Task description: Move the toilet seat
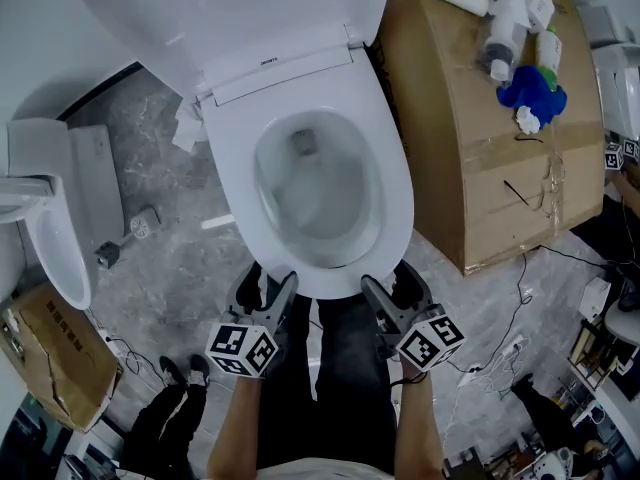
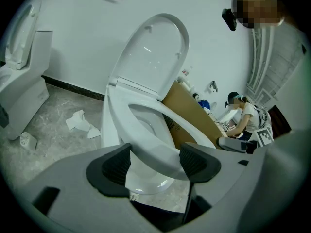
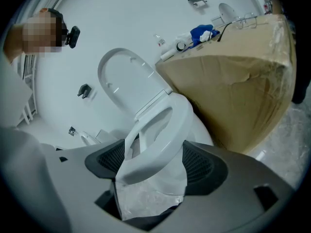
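Gray marbled floor [image 1: 170, 238] against a white wall, and a white toilet [image 1: 228, 158] sits right in the middle of the head view. Its lid [image 1: 200, 8] is flipped up against the wall, and the seat [image 1: 395, 198] looks to be lying down on the bowl, though I can't tell if it's lifted a hair. Both grippers are at the front of the toilet, closest to the person. The left gripper [image 1: 270, 282] is at the front-left of the rim and the right gripper [image 1: 387, 280] at the front-right, both pointing in at the seat. In the left gripper view the jaws are spread wide and the front curve of the seat [image 2: 146, 140] fills the gap between the pads [image 2: 114, 166]. It's the same in the right gripper view, jaws wide with the seat [image 3: 165, 130] running down between them. I can't tell if the pads actually press on it. Right of the toilet there's a big cardboard box [image 1: 470, 148], almost touching it, with bottles [image 1: 505, 18] and a blue thing [image 1: 530, 88] on top. Left of the toilet are some paper scraps [image 1: 185, 128], and further left there's a second toilet [image 1: 50, 218]. A smaller box [image 1: 60, 353] sits front-left of the toilet.
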Motion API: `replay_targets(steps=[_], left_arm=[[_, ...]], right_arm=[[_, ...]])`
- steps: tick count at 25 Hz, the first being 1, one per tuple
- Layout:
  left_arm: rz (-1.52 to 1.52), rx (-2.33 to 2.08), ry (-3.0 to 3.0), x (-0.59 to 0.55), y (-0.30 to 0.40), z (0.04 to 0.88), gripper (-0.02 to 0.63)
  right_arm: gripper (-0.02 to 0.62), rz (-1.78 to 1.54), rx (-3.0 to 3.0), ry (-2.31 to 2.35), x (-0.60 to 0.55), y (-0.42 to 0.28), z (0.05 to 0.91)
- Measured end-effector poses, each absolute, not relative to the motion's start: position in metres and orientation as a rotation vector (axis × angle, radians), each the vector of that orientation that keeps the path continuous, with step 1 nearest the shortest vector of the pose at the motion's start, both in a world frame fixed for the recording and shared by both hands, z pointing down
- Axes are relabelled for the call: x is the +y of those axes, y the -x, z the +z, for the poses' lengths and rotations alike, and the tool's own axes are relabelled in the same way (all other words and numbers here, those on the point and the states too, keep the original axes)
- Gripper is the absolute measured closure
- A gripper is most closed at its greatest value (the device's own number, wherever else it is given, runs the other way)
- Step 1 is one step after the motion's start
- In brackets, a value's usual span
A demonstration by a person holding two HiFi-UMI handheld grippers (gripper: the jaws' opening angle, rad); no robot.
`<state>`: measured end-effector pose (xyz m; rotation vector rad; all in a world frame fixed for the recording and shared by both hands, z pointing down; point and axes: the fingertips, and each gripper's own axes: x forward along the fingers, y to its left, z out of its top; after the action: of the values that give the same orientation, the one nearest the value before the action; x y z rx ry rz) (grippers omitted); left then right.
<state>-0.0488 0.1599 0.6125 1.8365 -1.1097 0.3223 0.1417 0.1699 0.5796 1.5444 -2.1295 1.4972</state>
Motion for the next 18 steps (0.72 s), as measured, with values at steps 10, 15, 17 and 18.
replay_targets(steps=[10,15,17,18], left_arm=[[0.203,-1.152,-1.837,0.146,0.055,0.579,0.287],[0.126,-1.191,-1.828,0.134,0.06,0.559,0.282],[0.093,-1.211,-1.831,0.129,0.063,0.55,0.282],[0.082,-1.219,-1.834,0.127,0.064,0.546,0.282]], right_arm=[[0.222,1.506,-2.195,-1.607,0.153,-0.14,0.54],[0.23,1.485,-2.237,-1.64,0.143,-0.138,0.521],[0.241,1.469,-2.252,-1.656,0.138,-0.138,0.514],[0.249,1.461,-2.258,-1.662,0.136,-0.137,0.51]])
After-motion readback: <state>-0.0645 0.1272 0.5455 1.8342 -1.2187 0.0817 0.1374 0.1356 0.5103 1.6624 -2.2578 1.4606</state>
